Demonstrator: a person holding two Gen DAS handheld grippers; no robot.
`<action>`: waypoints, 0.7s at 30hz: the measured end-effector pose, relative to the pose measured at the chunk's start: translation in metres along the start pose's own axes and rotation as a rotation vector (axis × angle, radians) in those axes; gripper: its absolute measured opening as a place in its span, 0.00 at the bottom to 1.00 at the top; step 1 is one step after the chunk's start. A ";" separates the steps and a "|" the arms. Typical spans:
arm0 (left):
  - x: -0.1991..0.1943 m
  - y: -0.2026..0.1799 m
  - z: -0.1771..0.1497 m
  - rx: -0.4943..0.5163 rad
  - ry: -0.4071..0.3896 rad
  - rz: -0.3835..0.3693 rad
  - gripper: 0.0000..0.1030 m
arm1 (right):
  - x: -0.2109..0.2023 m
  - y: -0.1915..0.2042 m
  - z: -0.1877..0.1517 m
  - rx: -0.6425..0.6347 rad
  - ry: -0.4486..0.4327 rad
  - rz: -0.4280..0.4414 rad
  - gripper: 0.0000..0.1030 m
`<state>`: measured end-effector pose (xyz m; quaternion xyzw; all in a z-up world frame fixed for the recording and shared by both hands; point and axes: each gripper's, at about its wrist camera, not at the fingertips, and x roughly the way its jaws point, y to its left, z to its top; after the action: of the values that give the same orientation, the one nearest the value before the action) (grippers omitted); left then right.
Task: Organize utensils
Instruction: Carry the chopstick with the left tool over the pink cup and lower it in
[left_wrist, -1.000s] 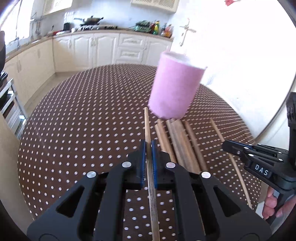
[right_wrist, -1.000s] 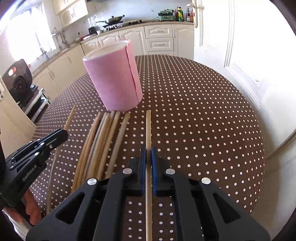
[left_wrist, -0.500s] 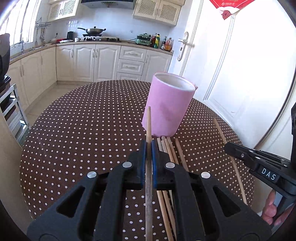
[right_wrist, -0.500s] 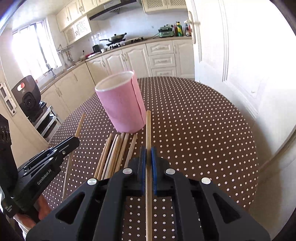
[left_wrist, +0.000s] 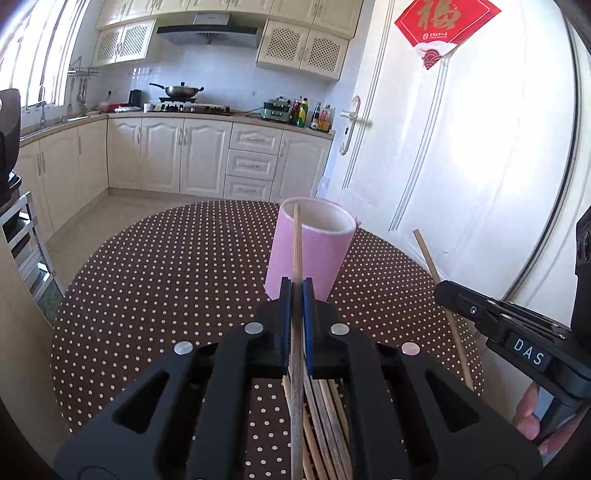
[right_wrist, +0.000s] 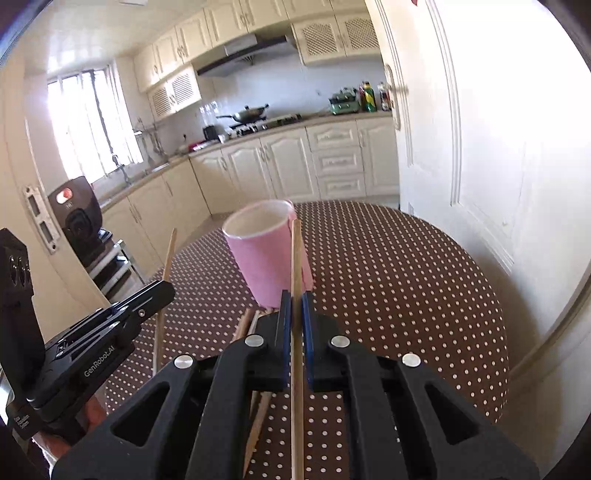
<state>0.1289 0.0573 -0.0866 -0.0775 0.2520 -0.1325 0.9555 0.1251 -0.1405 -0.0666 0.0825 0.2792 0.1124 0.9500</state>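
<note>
A pink holder cup (left_wrist: 310, 254) (right_wrist: 266, 258) stands upright on the dotted table, beyond both grippers. My left gripper (left_wrist: 296, 291) is shut on a wooden chopstick (left_wrist: 296, 243) whose tip reaches up in front of the cup's rim. My right gripper (right_wrist: 294, 302) is shut on another chopstick (right_wrist: 295, 258), its tip just right of the cup's mouth. Several loose chopsticks (left_wrist: 325, 413) (right_wrist: 247, 325) lie flat on the cloth under the grippers. Each view shows the other gripper (left_wrist: 509, 332) (right_wrist: 92, 332) off to the side with its own stick.
The oval table (left_wrist: 177, 280) has a brown cloth with white dots. A white door (left_wrist: 461, 155) stands close on the right. Kitchen cabinets (left_wrist: 184, 155) and a stove line the far wall. A person's fingers (left_wrist: 532, 421) hold the right handle.
Both grippers have risen and tipped up with their chopsticks. The cup now sits lower and farther in view, and the stick tips reach its rim. The loose pile has slipped beneath the grippers.
</note>
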 end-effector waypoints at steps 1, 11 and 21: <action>-0.002 -0.001 0.002 0.000 -0.008 -0.003 0.06 | -0.001 0.002 0.002 -0.001 -0.009 0.008 0.05; -0.023 -0.009 0.014 0.007 -0.079 -0.012 0.06 | -0.013 0.003 0.012 -0.005 -0.070 0.010 0.05; -0.035 -0.012 0.033 0.011 -0.149 -0.016 0.06 | -0.021 0.008 0.025 -0.036 -0.139 0.008 0.05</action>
<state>0.1135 0.0589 -0.0399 -0.0841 0.1787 -0.1354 0.9709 0.1203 -0.1412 -0.0331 0.0740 0.2104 0.1153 0.9680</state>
